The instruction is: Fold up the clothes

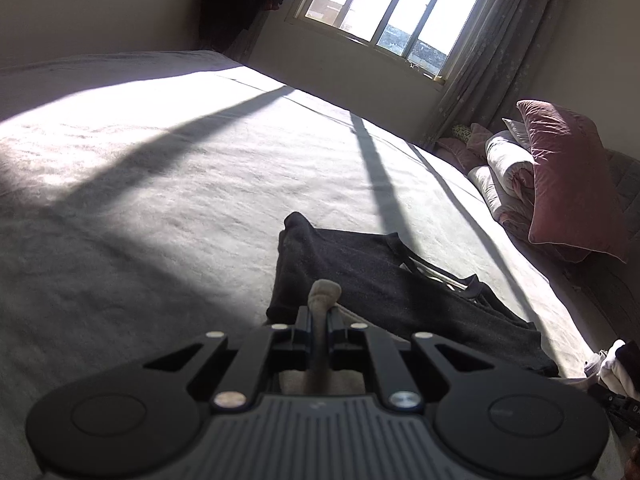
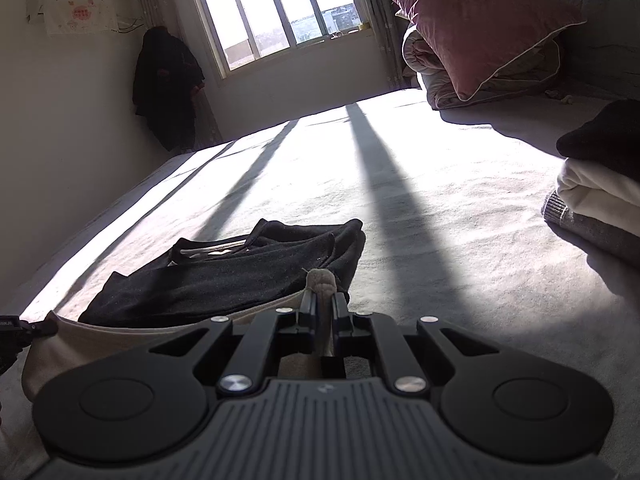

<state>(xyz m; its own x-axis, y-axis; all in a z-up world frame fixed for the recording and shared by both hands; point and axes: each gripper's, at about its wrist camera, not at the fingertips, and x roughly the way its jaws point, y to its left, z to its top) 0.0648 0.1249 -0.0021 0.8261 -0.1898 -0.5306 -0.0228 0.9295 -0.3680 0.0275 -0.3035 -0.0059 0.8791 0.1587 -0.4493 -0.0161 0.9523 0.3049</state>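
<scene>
1. One bed (image 1: 140, 200) fills both views, sunlit and striped by window-bar shadows; one rolled quilt (image 1: 508, 168) and one pink pillow (image 2: 480, 24) are heaped at its far end.
2. One stack of three folded garments (image 2: 600, 192), black on white on grey, sits on the bed to the right, so part of the job looks finished.
3. One dark garment (image 2: 224, 276) lies rumpled mid-bed, apparently with a beige lining, folds still to come.
4. One beige edge (image 2: 132, 332) sags slack between the two tools, just lifted at the near side.
5. Left claw (image 1: 319, 318) and right claw (image 2: 323, 308) each stand nearly closed, pinching a nub of that beige cloth.
</scene>
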